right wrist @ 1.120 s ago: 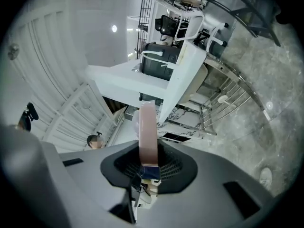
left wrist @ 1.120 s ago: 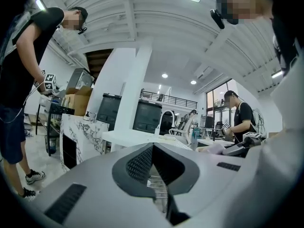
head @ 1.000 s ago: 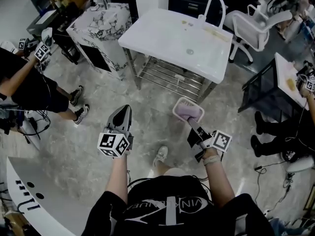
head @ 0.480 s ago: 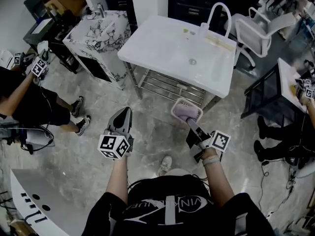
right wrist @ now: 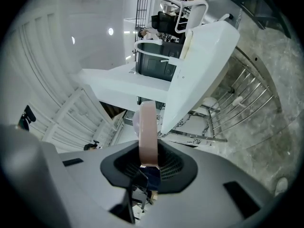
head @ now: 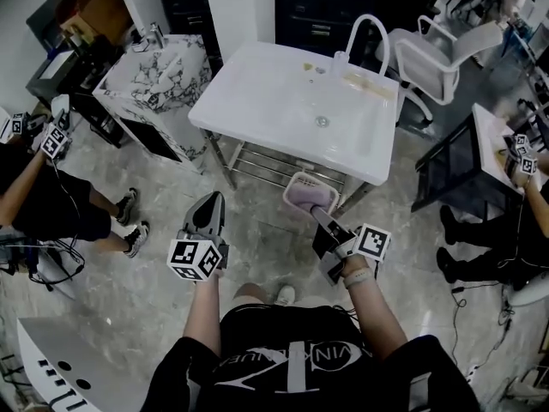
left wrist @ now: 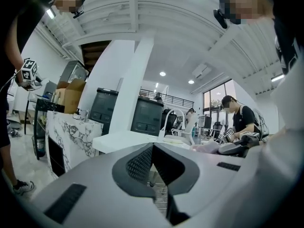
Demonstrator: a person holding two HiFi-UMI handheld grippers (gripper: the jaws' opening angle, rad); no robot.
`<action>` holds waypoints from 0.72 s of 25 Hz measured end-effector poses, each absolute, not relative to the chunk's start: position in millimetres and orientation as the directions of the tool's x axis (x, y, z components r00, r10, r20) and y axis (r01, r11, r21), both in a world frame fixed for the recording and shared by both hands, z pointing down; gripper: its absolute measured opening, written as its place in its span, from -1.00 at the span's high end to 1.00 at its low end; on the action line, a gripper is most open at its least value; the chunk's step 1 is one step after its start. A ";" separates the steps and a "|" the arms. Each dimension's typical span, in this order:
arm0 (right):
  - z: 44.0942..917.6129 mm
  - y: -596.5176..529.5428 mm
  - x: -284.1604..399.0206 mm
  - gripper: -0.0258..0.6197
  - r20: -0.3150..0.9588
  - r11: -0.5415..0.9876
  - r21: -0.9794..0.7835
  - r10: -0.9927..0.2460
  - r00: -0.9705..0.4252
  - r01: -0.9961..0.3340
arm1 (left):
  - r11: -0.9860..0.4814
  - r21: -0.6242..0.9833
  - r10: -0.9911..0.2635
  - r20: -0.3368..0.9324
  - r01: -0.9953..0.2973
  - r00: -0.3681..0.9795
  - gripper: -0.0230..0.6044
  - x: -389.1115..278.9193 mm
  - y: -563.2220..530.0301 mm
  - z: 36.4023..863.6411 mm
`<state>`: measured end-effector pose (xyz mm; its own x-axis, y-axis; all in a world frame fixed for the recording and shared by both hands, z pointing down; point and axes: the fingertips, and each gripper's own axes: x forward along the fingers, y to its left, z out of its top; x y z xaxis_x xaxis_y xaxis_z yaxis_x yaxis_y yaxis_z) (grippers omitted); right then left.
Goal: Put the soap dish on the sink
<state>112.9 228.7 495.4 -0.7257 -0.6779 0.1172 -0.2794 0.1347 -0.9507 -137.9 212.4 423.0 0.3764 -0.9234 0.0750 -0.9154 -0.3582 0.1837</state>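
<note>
Above marbled floor (head: 146,269) near the white sink (head: 266,101), right hand-held gripper (head: 315,211) grips soap dish (head: 307,194), left one (head: 214,201) clenched.

Both arms stretched toward sink (head: 274,101); left gripper (head: 208,217) level, jaws together, empty; right gripper (head: 321,219) clamped on soap dish (head: 307,196), just short of sink.

1. Head view: on the person's head, facing forward and steeply down. Wide field over left gripper (head: 214,200), right gripper (head: 314,213), floor (head: 146,264) and the sink (head: 292,101) ahead.
2. Left gripper view: close behind that gripper's touching jaws, low, facing level toward sink and marbled cabinet (left wrist: 71,132).
3. Right gripper view: close behind jaws clamping the soap dish (right wrist: 148,132). Frame rolled, sink slanting.
4. Shared: sink in all 3; cabinet in 1 and 2; under-sink rack (right wrist: 237,108) and soap dish in 1 and 3.
</note>
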 end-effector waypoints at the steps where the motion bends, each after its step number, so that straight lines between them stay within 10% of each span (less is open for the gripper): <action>1: 495.8 225.7 112.5 0.66 0.125 0.123 -0.952 -0.678 -0.725 -0.279 | -0.357 0.185 -0.924 0.075 -0.915 0.376 0.88 -138.1 209.4 423.4; 18: 500.5 129.0 101.4 0.66 0.092 0.149 -0.952 -0.692 -0.716 -0.266 | -0.469 0.176 -0.870 0.076 -0.865 0.487 0.88 -133.4 76.4 437.8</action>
<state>101.4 129.0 500.5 -0.7159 -0.6921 0.0923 -0.2664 0.1485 -0.9523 -133.4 76.4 437.8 0.4870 -0.8701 0.0760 -0.8655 -0.4690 0.1761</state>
